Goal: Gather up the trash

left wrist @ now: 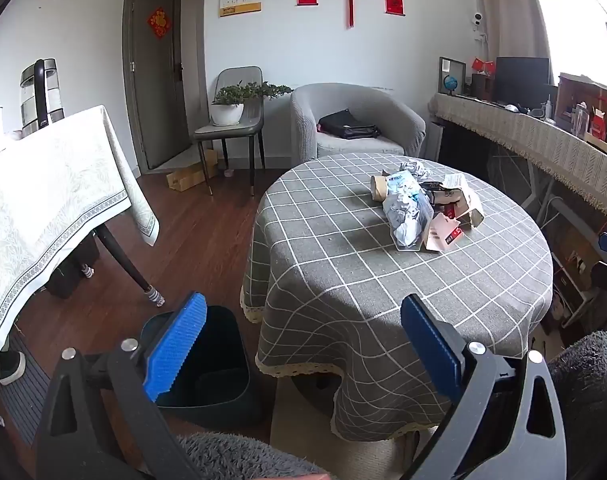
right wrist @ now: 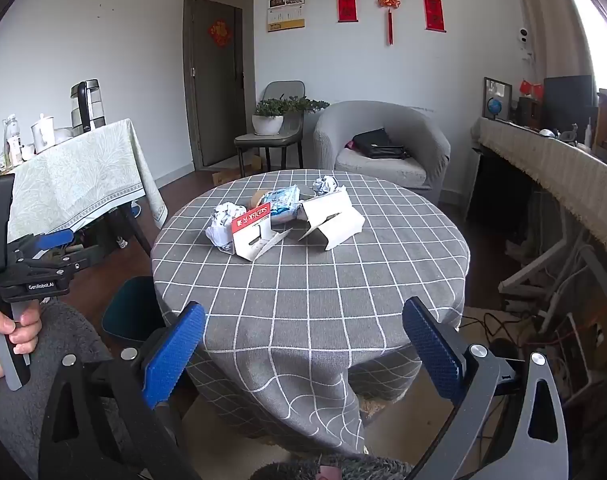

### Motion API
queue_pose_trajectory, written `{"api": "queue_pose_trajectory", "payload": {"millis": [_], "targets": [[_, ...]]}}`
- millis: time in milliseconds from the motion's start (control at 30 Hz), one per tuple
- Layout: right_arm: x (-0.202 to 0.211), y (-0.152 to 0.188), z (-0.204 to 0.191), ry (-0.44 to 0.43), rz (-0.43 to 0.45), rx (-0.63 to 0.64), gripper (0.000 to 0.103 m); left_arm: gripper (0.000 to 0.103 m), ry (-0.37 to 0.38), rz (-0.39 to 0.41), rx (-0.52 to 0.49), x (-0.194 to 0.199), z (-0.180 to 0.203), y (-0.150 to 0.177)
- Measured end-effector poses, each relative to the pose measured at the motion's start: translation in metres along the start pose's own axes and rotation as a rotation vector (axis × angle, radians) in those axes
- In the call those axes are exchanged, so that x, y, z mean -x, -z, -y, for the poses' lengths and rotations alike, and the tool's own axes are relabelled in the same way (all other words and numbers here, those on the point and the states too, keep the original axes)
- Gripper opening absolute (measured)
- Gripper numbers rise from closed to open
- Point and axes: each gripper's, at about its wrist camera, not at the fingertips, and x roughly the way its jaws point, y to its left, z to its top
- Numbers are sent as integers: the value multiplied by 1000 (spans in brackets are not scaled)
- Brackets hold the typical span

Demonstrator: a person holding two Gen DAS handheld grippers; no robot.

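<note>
Across the room: a round tabletop (left wrist: 343,280) under a grey cloth with a white grid stands before a grey tub armchair (left wrist: 355,120).
Trash: a heap (left wrist: 423,208) lies on the far half of that tabletop, well apart from both claws.
Heap contents: crumpled white-and-blue plastic wrapping (right wrist: 223,224), a red-and-white torn card package (right wrist: 255,232), a folded white cardboard piece (right wrist: 335,220), a ball of crumpled paper (right wrist: 323,186) and a brown cardboard tube (left wrist: 379,188), all crowded together and touching.
Bin: a dark teal plastic bin (left wrist: 211,364) sits on the wooden floor just beside the tabletop's left edge, its mouth uncovered.
Left claw (left wrist: 303,344): blue pads spread wide, nothing between them, tilted down over the bin and the cloth's near edge.
Right claw (right wrist: 303,344): equally wide and bare, aimed down at the cloth's near edge.
Person: a hand (right wrist: 7,340) in a fuzzy grey sleeve grips the left handle.
</note>
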Motion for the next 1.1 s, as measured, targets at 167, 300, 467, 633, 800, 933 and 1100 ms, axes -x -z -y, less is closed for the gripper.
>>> {"api": "queue_pose_trajectory", "payload": {"millis": [167,300,467,633,800,933,1100], "targets": [[0,0,0,1,2,1,100,99,0,1,-1,-1,-1,0],[1,1,2,1,6,1,100,99,-4,5,-5,0,0,0],[-1,0,0,4,-4,7,100,99,-4,5,-5,0,0,0],[1,0,1,5,-5,9,100,99,-4,5,-6,0,0,0],[3,-3,1,6,-6,12,100,99,-4,5,-6,0,0,0],[-1,1,1,7,-6,14,100,99,-5,5,-7,0,0,0],[-1,1,1,7,-6,12,100,99,-5,5,-8,0,0,0]]}}
